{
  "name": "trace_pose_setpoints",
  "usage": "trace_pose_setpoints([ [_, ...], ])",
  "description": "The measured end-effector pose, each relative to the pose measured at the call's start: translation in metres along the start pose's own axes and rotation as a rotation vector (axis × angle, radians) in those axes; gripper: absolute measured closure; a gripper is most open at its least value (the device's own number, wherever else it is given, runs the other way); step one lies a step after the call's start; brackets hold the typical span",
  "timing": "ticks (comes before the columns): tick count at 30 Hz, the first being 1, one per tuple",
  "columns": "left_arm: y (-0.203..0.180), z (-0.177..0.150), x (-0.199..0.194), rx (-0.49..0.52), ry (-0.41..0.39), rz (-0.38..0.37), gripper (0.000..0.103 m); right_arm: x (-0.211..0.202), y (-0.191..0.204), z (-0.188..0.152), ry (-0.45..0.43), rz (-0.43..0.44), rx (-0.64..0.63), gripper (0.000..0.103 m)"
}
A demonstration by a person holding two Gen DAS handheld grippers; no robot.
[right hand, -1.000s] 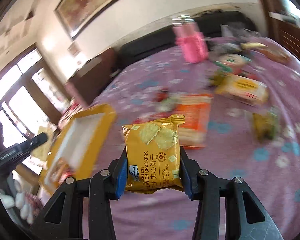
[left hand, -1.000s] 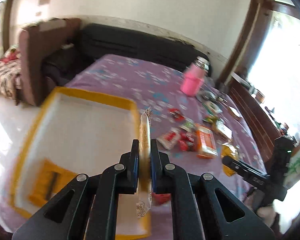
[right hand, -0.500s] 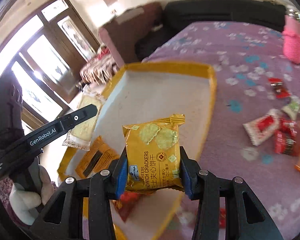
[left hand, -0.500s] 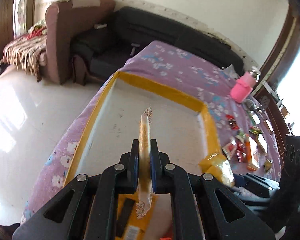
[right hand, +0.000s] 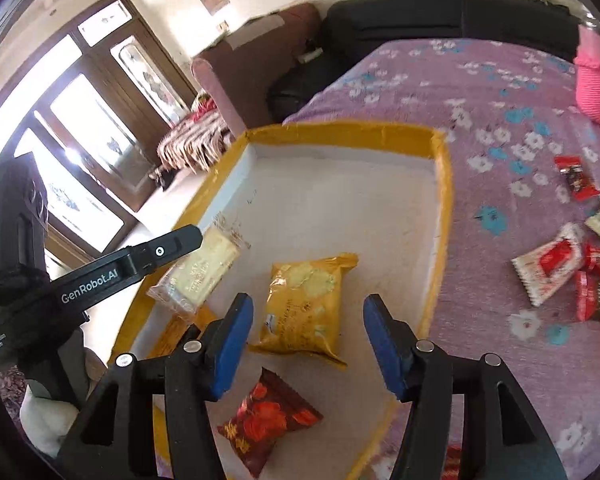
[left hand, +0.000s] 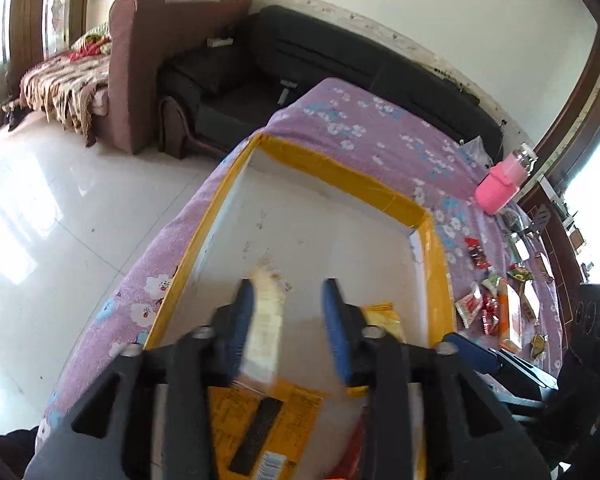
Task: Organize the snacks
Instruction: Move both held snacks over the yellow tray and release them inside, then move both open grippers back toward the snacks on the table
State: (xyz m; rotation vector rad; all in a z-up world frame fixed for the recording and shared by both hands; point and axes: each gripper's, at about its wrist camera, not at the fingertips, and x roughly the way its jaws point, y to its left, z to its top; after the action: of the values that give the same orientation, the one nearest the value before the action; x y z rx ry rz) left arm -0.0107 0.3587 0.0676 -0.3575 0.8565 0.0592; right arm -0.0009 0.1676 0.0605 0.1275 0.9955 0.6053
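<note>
A shallow white box with yellow taped rim (right hand: 444,216) lies on the purple flowered cloth; it also shows in the left wrist view (left hand: 340,172). My right gripper (right hand: 308,336) is open above a yellow cheese cracker pack (right hand: 304,304) lying in the box. My left gripper (left hand: 288,320) is open, and a pale clear-wrapped biscuit pack (left hand: 264,328) rests against its left finger; the same pack (right hand: 200,268) shows beside the left gripper in the right wrist view. A dark red snack bag (right hand: 268,420) and a yellow packet (left hand: 260,420) lie in the box.
Loose snacks, red and white packets (right hand: 564,264), lie on the cloth right of the box. A pink bottle (left hand: 500,188) stands farther back. A black sofa (left hand: 340,68) and a brown armchair (left hand: 156,60) stand beyond the table, with white floor tiles on the left.
Both grippers have opened over the box. The yellow cracker pack dropped from the right gripper into the box. The biscuit pack is loose against the left finger.
</note>
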Motion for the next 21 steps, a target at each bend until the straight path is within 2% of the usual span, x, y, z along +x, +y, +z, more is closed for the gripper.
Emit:
trace_pose_setpoints([
  [1,-0.003,-0.001,-0.006,0.003,-0.016,0.003,0.043,-0.008,-0.005,-0.002,-0.015,0.003,0.010,0.042],
  [2,-0.005,-0.002,-0.010,0.004,-0.026,0.008,0.039,-0.015,-0.009,-0.003,-0.025,0.008,0.019,0.042],
  [4,-0.008,-0.005,-0.019,0.002,-0.032,0.003,0.038,-0.033,-0.021,-0.010,-0.050,0.014,0.034,0.042],
  [7,-0.020,-0.014,-0.033,0.001,-0.026,-0.043,0.038,-0.060,-0.042,-0.019,-0.097,-0.001,0.042,0.041],
  [9,-0.037,-0.024,-0.046,0.023,-0.034,-0.073,0.038,-0.080,-0.061,-0.027,-0.131,-0.017,0.070,0.037],
  [11,-0.054,-0.032,-0.056,0.028,-0.038,-0.102,0.037,-0.099,-0.088,-0.036,-0.157,-0.040,0.124,0.036],
  [14,-0.082,-0.048,-0.067,0.032,-0.042,-0.149,0.029,-0.117,-0.126,-0.044,-0.174,-0.069,0.199,0.036],
  [18,-0.121,-0.073,-0.072,0.065,-0.037,-0.220,0.027,-0.142,-0.178,-0.061,-0.202,-0.129,0.305,0.034],
  [21,-0.145,-0.089,-0.069,0.121,-0.035,-0.206,0.027,-0.157,-0.205,-0.074,-0.216,-0.148,0.363,0.034],
])
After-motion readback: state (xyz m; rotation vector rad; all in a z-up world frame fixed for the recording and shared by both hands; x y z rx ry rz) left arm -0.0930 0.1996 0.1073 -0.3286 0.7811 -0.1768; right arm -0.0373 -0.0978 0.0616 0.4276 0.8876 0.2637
